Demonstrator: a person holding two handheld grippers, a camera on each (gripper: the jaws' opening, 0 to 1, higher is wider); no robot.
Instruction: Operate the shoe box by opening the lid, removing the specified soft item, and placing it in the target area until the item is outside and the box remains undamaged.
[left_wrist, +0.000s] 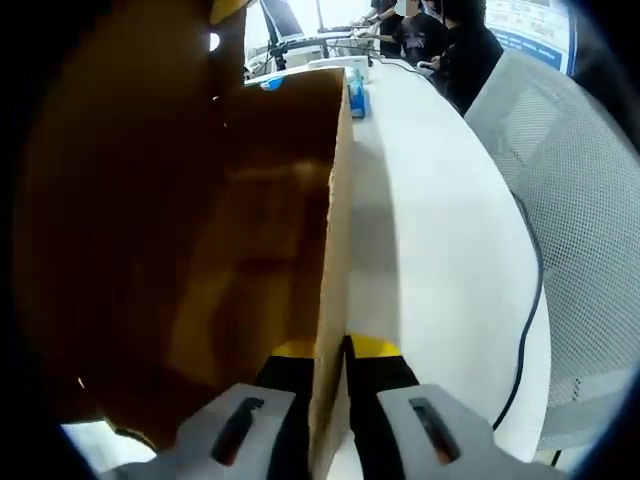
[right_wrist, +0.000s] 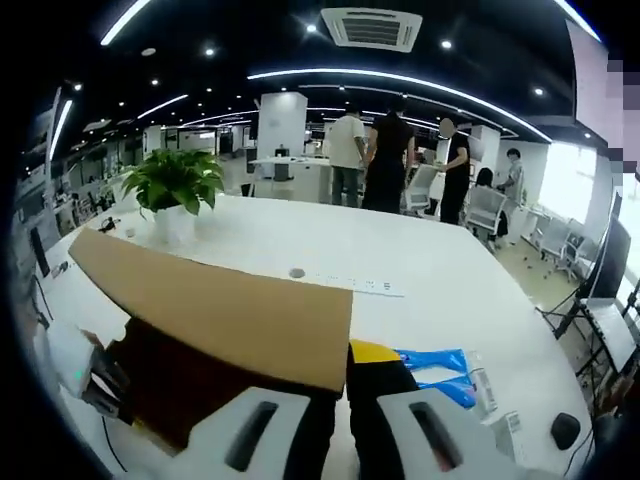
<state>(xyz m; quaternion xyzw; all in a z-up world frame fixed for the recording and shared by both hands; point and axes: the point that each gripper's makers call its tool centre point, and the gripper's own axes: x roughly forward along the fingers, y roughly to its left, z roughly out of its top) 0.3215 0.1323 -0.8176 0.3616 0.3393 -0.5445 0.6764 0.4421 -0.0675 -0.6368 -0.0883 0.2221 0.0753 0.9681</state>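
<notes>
Brown cardboard decides it: the shoe box lid (left_wrist: 330, 300) stands edge-on between the left gripper (left_wrist: 330, 362) jaws, pinched, its long edge running straight away, while the right gripper (right_wrist: 340, 375) nips the lid's near corner (right_wrist: 220, 310) above the dark, unreadable interior.

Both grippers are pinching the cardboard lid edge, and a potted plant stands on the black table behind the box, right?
Not quite: the table is white, not black, as the right gripper view shows. The rest holds: the left gripper and the right gripper each pinch the cardboard lid edge, and the potted plant stands behind the box.
</notes>
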